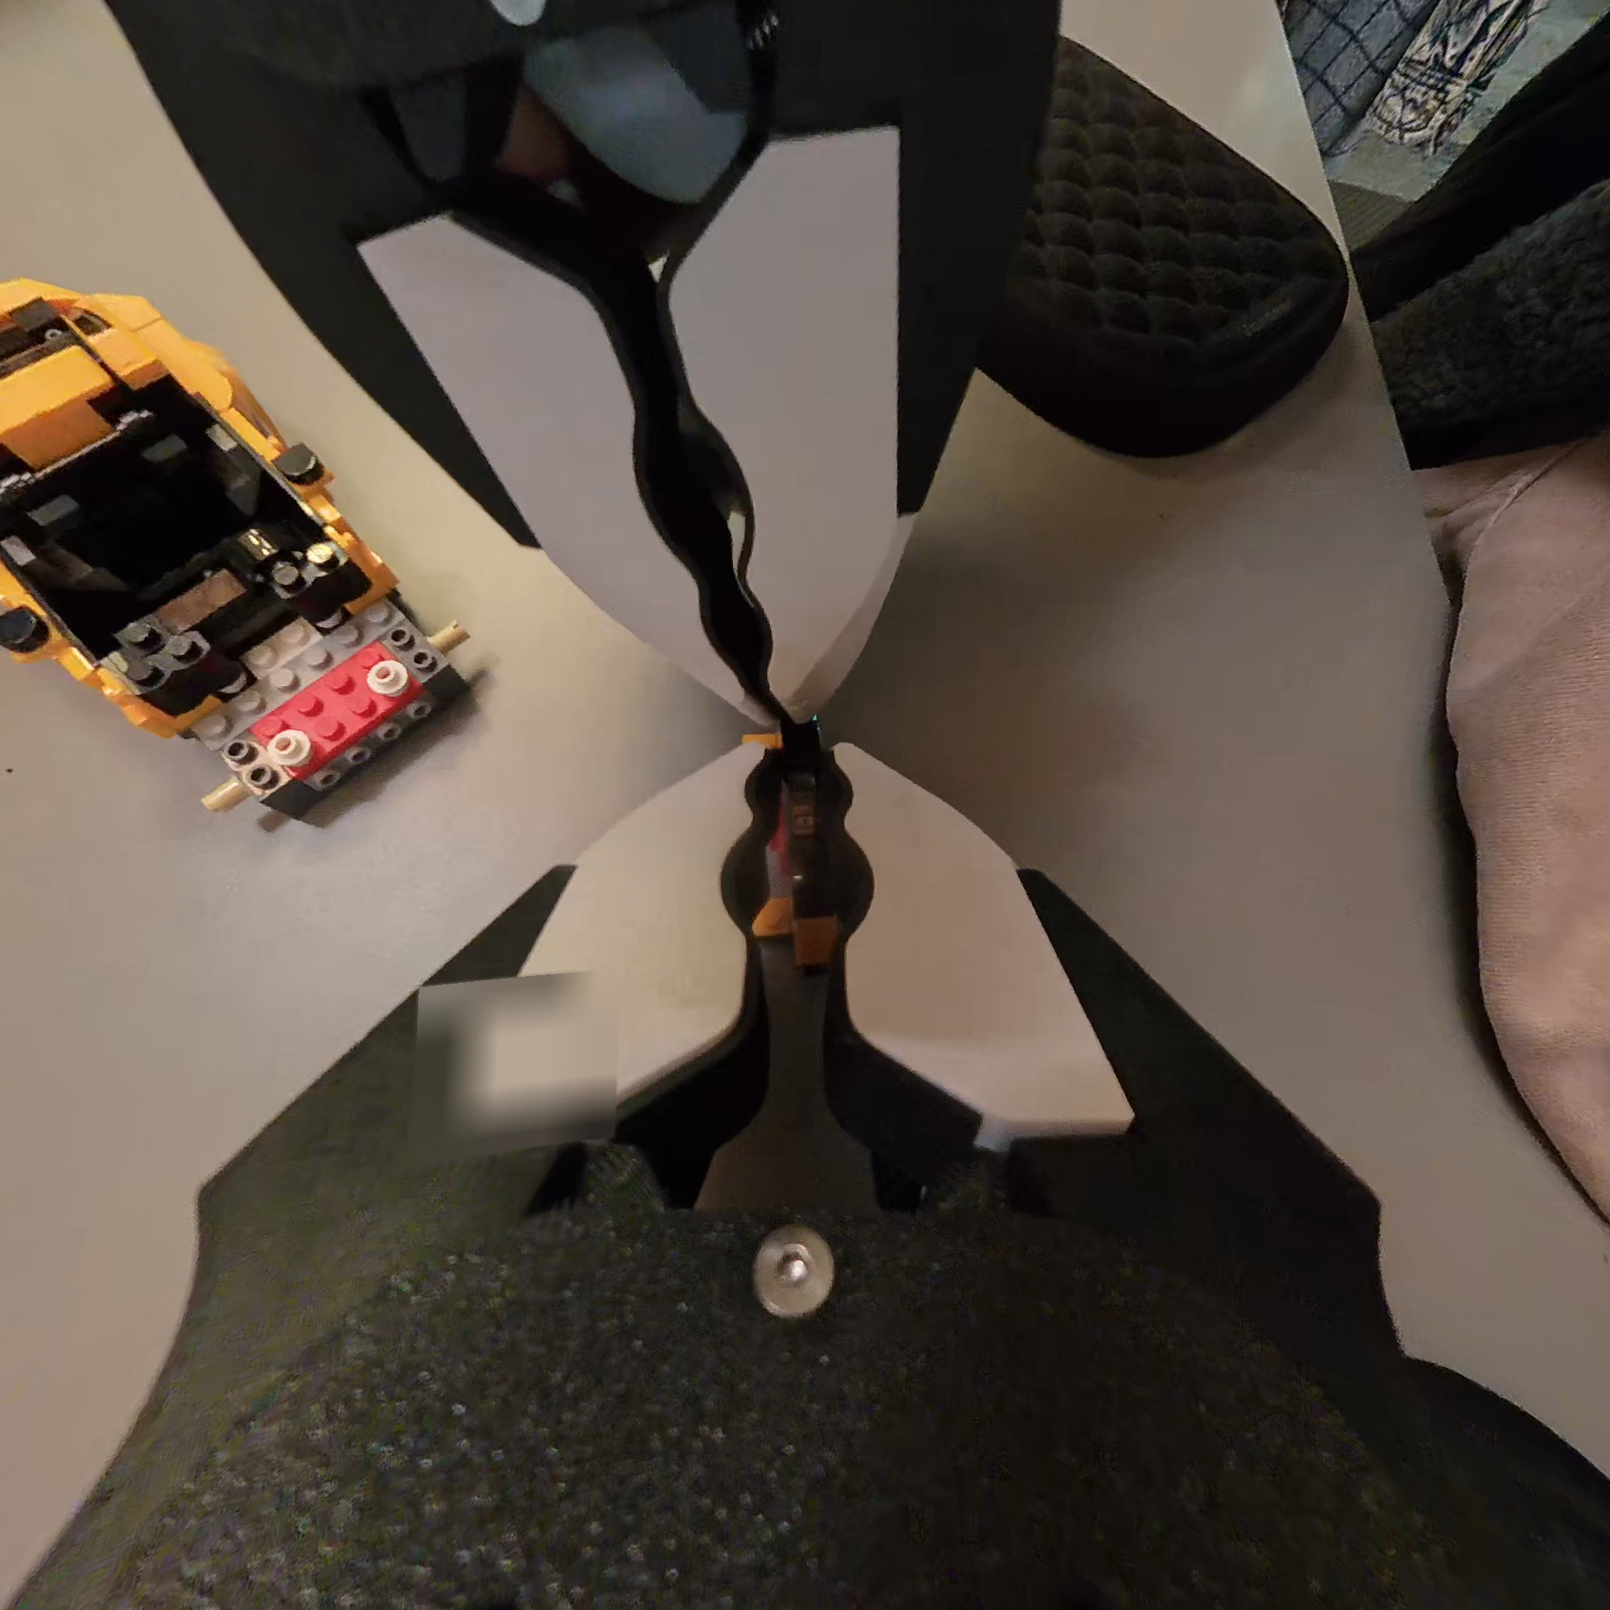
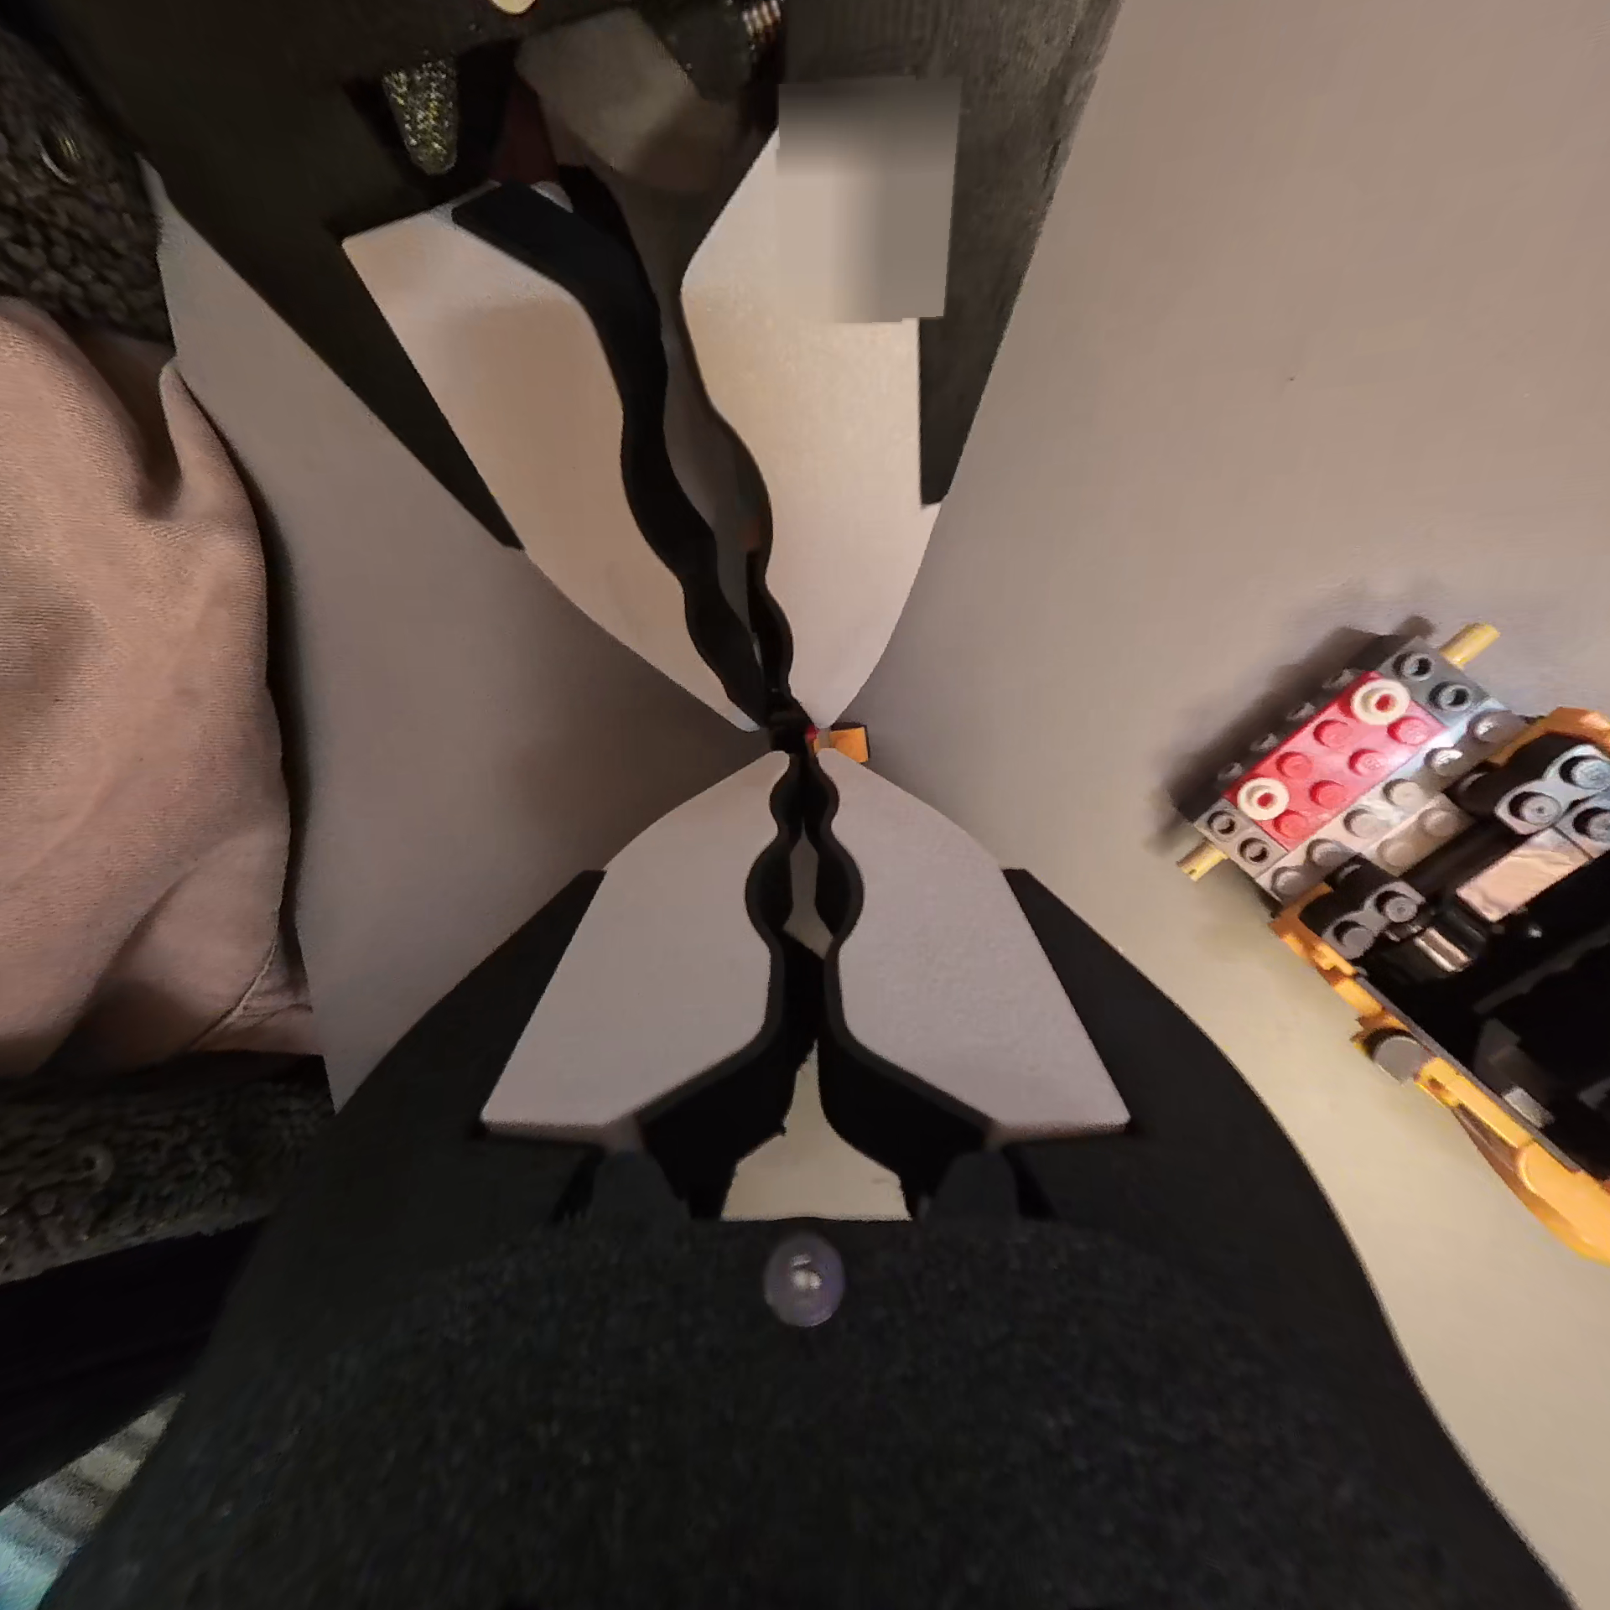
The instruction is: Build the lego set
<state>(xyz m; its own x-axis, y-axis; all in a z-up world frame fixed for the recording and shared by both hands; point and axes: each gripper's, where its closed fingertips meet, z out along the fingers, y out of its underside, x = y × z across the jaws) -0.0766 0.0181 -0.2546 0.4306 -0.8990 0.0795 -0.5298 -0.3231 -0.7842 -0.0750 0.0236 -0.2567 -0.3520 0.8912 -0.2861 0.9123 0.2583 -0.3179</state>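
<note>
From the left wrist camera, at nine o'clock, I see one partly built car [image 1: 174,540] lying on a pale grey table [image 1: 1133,697]: orange shell, black interior, one red plate [image 1: 335,710] on its grey end carrying two white round studs, and two tan axle pins poking out at the sides. At the centre, my left gripper [image 1: 797,767] has its fingers drawn nearly together on a small assembly [image 1: 806,880] of black, red and orange pieces wedged between them. Straight across at twelve o'clock the right gripper [image 1: 767,688] meets it tip to tip, its own fingers pressed close. At one o'clock sits one black quilted case [image 1: 1159,279]; at three o'clock a pinkish cloth [image 1: 1533,784] lies beyond the table edge, with dark fleecy fabric above it.

From the right wrist camera, that cloth [image 2: 122,679] fills nine o'clock. At the centre my right gripper [image 2: 797,758] is pinched all but shut; whether it truly clamps the small assembly [image 2: 841,739], whose orange end shows just past the tips, I cannot tell. The opposing left gripper [image 2: 767,688] comes down from twelve o'clock. The car [image 2: 1429,871] rests at four o'clock.
</note>
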